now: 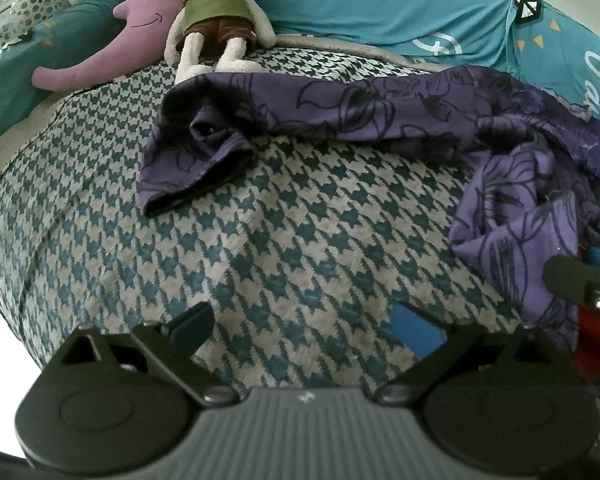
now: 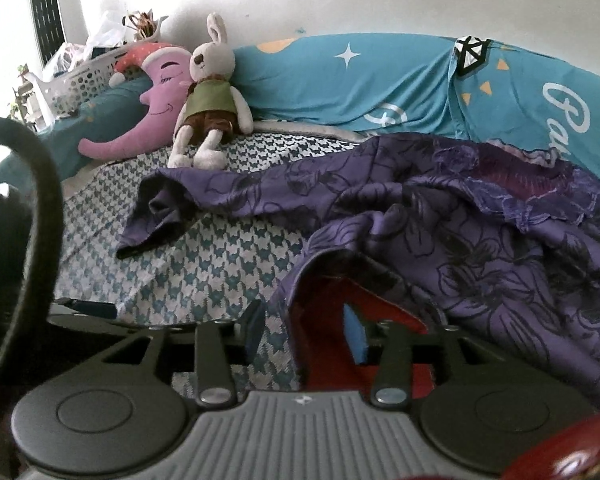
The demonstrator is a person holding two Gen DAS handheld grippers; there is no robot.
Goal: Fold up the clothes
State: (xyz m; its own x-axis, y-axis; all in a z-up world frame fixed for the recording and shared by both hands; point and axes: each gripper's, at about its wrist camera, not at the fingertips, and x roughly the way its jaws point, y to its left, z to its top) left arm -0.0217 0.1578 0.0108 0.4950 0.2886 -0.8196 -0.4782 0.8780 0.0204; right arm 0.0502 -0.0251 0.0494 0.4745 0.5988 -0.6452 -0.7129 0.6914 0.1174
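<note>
A purple garment with a dark flower print (image 1: 360, 108) lies crumpled across the houndstooth bedcover (image 1: 260, 248). One sleeve (image 1: 192, 160) points toward the left, and the bulk is bunched at the right (image 2: 480, 232). My left gripper (image 1: 306, 328) hovers open over bare bedcover, short of the sleeve, with nothing between its fingers. My right gripper (image 2: 306, 330) is open at the garment's near hem (image 2: 304, 276). Its right finger (image 2: 356, 332) sits under the raised fold, where red fabric (image 2: 400, 312) shows, and its left finger is outside the fold. The right gripper's body (image 1: 580, 284) shows at the left wrist view's right edge.
A white stuffed rabbit (image 2: 212, 92) and a purple moon plush (image 2: 156, 96) lie at the bed's far left. Teal pillows or bedding (image 2: 360, 80) line the wall. A white basket (image 2: 84, 76) stands at the back left. A black strap (image 2: 40, 184) crosses the right view's left side.
</note>
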